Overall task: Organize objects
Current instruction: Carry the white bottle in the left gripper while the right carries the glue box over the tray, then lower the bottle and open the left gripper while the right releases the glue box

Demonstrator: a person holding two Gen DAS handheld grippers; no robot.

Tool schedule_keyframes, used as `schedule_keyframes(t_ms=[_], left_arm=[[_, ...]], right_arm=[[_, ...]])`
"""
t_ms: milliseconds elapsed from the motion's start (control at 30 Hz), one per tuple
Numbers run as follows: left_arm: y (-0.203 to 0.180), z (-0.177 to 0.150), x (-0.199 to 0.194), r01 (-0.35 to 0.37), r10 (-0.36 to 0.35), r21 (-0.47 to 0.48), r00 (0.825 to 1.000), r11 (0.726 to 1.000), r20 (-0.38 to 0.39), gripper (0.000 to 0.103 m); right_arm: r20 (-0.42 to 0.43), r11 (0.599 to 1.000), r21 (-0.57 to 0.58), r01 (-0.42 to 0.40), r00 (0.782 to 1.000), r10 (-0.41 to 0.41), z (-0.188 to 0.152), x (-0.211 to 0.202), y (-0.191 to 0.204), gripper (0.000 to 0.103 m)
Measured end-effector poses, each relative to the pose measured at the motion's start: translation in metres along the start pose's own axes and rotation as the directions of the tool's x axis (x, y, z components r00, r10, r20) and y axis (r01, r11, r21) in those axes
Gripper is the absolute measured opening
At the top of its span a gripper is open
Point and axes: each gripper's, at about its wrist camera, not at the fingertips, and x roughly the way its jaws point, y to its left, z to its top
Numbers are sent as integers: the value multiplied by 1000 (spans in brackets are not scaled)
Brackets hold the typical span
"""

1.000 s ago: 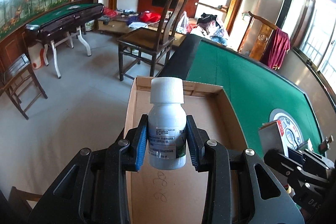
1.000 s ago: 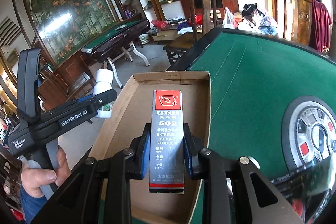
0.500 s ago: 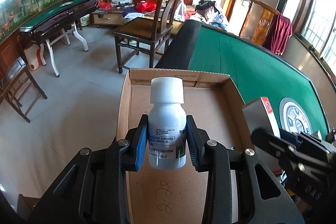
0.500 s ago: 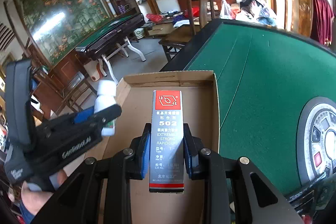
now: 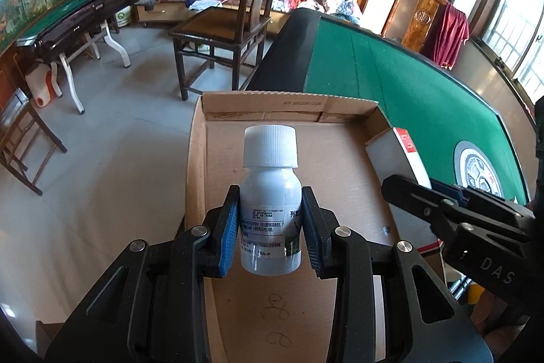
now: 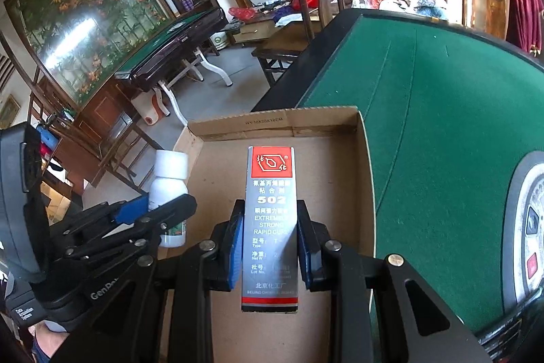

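Note:
My left gripper [image 5: 270,228] is shut on a white plastic bottle [image 5: 270,193] with a ribbed white cap and a printed label, held upright above the floor of an open cardboard box [image 5: 289,111]. The right gripper [image 6: 270,244] is shut on a tall grey glue carton [image 6: 271,227] with a red top panel and the number 502, also over the cardboard box [image 6: 272,125]. In the left wrist view the glue carton [image 5: 396,155] and the right gripper [image 5: 442,203] reach in from the right. In the right wrist view the bottle [image 6: 169,193] and the left gripper [image 6: 153,210] show at the left.
The box sits at the corner of a green felt game table [image 5: 391,84] with a round centre panel [image 5: 479,169]. A wooden chair [image 5: 234,22] stands beyond the box. A second green table [image 5: 74,12] is across the tiled floor. A hand [image 6: 47,341] grips the left tool's handle.
Both grippers moved forward and lower over the box, whose floor now fills more of each view. The right gripper and its carton came in closer beside the left one. Neither grip changed.

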Motion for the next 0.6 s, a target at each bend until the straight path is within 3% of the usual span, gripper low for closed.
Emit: schedule_keyframes(t_ms=[300,600], left_arm=[[5,10,19,17,-17,-2,997,1000,-73,34],[18,6,28,13,-16,-37,996,999,-88,34]], right_arm=[[-67,999,39,-6,998,9,18,37,2,26],[-105,998,66,6,994,1,32,65,3,26]])
